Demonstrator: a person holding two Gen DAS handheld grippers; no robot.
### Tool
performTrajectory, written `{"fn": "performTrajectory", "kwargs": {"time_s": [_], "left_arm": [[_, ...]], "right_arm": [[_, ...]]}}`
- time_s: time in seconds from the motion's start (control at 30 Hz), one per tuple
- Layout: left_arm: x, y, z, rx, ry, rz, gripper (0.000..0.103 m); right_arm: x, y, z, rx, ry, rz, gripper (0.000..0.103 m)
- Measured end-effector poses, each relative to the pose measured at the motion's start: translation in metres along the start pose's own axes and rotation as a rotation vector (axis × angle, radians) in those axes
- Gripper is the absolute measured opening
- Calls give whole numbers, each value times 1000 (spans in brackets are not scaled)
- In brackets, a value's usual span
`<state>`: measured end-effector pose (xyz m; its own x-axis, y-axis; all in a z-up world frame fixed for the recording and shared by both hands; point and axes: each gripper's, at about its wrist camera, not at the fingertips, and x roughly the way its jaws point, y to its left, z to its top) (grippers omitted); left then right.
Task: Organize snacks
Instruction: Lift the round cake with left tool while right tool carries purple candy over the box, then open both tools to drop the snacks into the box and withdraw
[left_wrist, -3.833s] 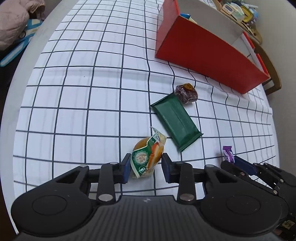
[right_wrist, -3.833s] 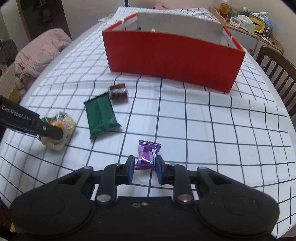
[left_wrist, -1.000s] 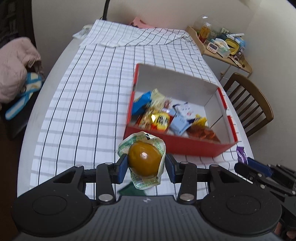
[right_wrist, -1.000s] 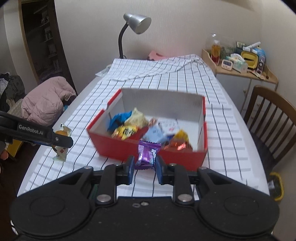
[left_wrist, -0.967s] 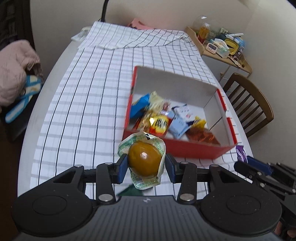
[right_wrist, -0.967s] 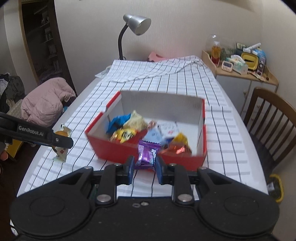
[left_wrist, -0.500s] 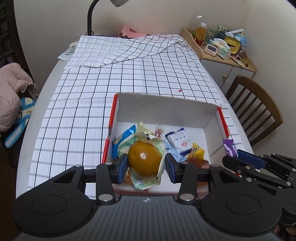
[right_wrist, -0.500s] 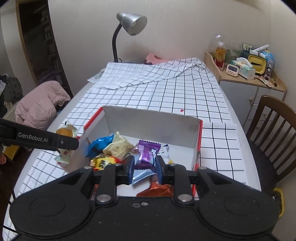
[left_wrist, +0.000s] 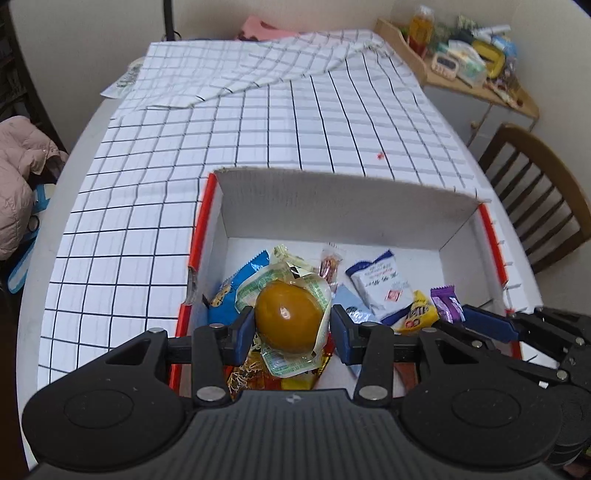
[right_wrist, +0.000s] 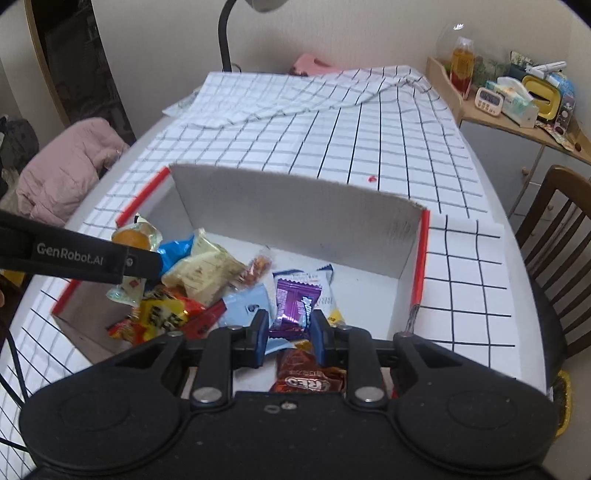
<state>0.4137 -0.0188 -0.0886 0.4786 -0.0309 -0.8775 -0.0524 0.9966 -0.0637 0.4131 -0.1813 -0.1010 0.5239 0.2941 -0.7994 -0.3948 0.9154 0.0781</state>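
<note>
Both loads hang directly above the red box (left_wrist: 491, 236): the left gripper (left_wrist: 293, 328) clamps the wrapped egg (left_wrist: 286, 321) over its left end, the right gripper (right_wrist: 287, 328) pinches the purple candy (right_wrist: 293, 301) (long axis upright) nearer the middle.

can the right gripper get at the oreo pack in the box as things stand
Probably not yet. The right gripper hangs just above the oreo pack with nothing between them, but its jaws are shut on a purple candy. It would have to drop that into the red box first.

Beige walls; wooden chair (right_wrist: 550, 236), cluttered side shelf (right_wrist: 509, 110), desk lamp (right_wrist: 236, 22)
</note>
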Motion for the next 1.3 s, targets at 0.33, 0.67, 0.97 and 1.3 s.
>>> {"fn": "performTrajectory", "kwargs": {"time_s": [0.33, 0.67, 0.97, 1.3], "left_arm": [[24, -1, -2, 7, 46, 12, 44], [14, 1, 0, -20, 23, -24, 60], [-15, 8, -10, -22, -31, -41, 60], [-64, 13, -31, 13, -104, -90, 60]], "right_arm": [[26, -1, -9, -4, 73, -13, 23], [23, -3, -12, 27, 82, -13, 25], [-4, -3, -14, 70, 28, 13, 28], [-55, 13, -21, 88, -48, 49, 29]]}}
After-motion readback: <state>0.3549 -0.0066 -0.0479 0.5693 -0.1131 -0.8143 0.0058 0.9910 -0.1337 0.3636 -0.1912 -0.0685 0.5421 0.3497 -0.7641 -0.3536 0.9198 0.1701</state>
